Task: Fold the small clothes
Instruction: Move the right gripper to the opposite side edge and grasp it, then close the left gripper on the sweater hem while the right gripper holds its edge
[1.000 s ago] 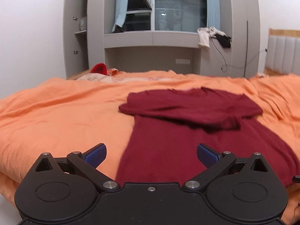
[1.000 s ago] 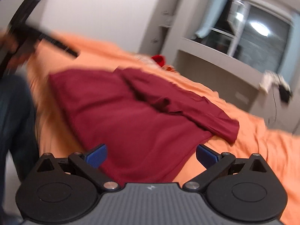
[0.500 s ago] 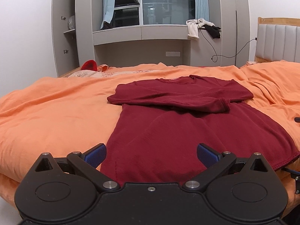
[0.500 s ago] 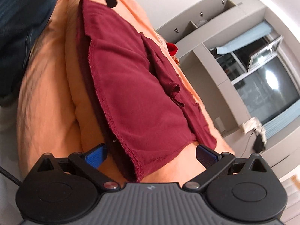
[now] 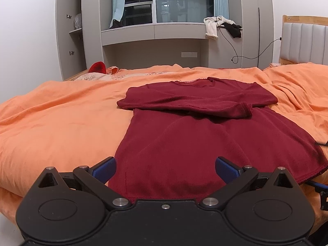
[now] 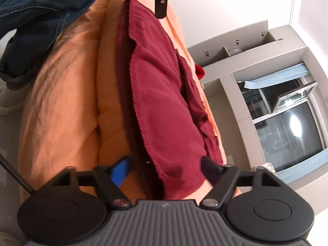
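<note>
Where the orange duvet [image 5: 61, 123] slopes to the near edge of the bed, a dark red shirt [image 5: 205, 143] is laid flat, neck away from the camera. Its knit is fine and matte, with a stitched hem [image 5: 307, 176] along the near right corner. Both sleeves are folded across the chest, forming a straight band whose ribbed cuff [image 5: 245, 108] lies on top. The duvet is soft and creased, with deeper wrinkles to the right.

The left gripper [image 5: 165, 169] is held low over the near hem, its blue-padded fingers [image 5: 104, 169] spread wide on either side of the cloth, nothing between them being pinched. The right gripper [image 6: 166, 169] is seen rolled sideways at the hem's right corner [image 6: 164, 174]; its fingers [image 6: 121, 171] are also spread, with the hem lying in the gap. Whether the pads touch the fabric cannot be told, as the left pad is blurred.

Part of the shirt's underside is lost in shadow at the bed edge. In the right view, jeans [image 6: 41, 10] and a white shoe [image 6: 10, 100] are cut off at the left, and the left gripper's tip intrudes at the top. Beyond the bed stand grey cabinets [image 5: 69, 30], a dark window [image 5: 180, 0], a padded headboard [image 5: 303, 41] and a red object [image 5: 98, 67] too small to identify.
</note>
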A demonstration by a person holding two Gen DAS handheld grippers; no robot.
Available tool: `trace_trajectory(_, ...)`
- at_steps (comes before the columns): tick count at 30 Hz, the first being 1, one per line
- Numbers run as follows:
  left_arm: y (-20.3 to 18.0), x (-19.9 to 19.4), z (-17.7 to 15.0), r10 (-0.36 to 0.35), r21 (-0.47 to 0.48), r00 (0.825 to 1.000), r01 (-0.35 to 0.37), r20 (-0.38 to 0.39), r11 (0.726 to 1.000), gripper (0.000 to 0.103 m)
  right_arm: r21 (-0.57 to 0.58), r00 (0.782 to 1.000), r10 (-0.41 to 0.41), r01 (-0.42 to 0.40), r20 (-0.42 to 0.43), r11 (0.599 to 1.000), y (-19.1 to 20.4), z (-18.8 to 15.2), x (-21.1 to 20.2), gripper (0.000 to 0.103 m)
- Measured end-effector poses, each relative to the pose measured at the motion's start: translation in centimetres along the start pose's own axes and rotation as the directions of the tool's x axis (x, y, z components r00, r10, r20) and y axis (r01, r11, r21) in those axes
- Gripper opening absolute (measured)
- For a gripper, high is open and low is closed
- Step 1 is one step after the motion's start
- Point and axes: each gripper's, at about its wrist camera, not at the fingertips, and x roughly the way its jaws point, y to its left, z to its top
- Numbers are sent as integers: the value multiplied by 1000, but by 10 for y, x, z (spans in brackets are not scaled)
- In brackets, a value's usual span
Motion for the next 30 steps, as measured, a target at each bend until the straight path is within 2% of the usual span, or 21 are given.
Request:
trace_trajectory(1,0,0,0,0,0,1000,0,0,1000,102,3,1000,20,-20,0,1000,1,0,0,51)
trace_trajectory(3,0,0,0,-4,4,1000,4,1,1000,102,14,999,35,-35,11,999,1,1,-2,40)
trace_trajectory(6,-3,-1,-2,-20,32,1000,20,10,999,102,42,999,11,-13,38,999,-5,2,-13,13)
trace_trajectory(11,-24,-13,-8,-99,176,992,84,80,981,102,169,995,-36,20,96,985,-32,9,-22,10)
trace_trajectory(14,-46,-20,-14,-140,309,983,99,115,946,102,273,991,-48,13,123,962,-56,12,-27,10)
trace_trajectory(18,-78,-14,-22,-169,446,981,111,92,888,103,401,986,-57,-10,155,916,-90,14,-32,10)
trace_trajectory(20,-91,-3,-22,-151,490,987,101,63,866,102,448,984,-68,-15,168,894,-104,13,-34,10)
trace_trajectory(22,-101,11,-21,-88,526,996,59,30,848,101,473,981,-88,-6,176,881,-113,11,-38,9)
trace_trajectory(24,-106,25,-17,-24,545,1000,15,9,838,91,486,978,-110,10,178,874,-120,8,-42,9)
trace_trajectory(26,-104,33,-10,17,536,1000,-16,2,844,86,495,975,-134,30,176,869,-124,4,-45,9)
trace_trajectory(27,-101,35,-7,33,525,999,-29,1,851,80,501,974,-144,38,173,864,-126,2,-46,9)
trace_trajectory(29,-92,38,-1,69,509,998,-57,-6,859,62,525,973,-159,49,166,849,-130,-4,-48,9)
trace_trajectory(30,-88,37,2,87,508,996,-74,-3,858,50,537,973,-165,53,162,842,-132,-7,-50,8)
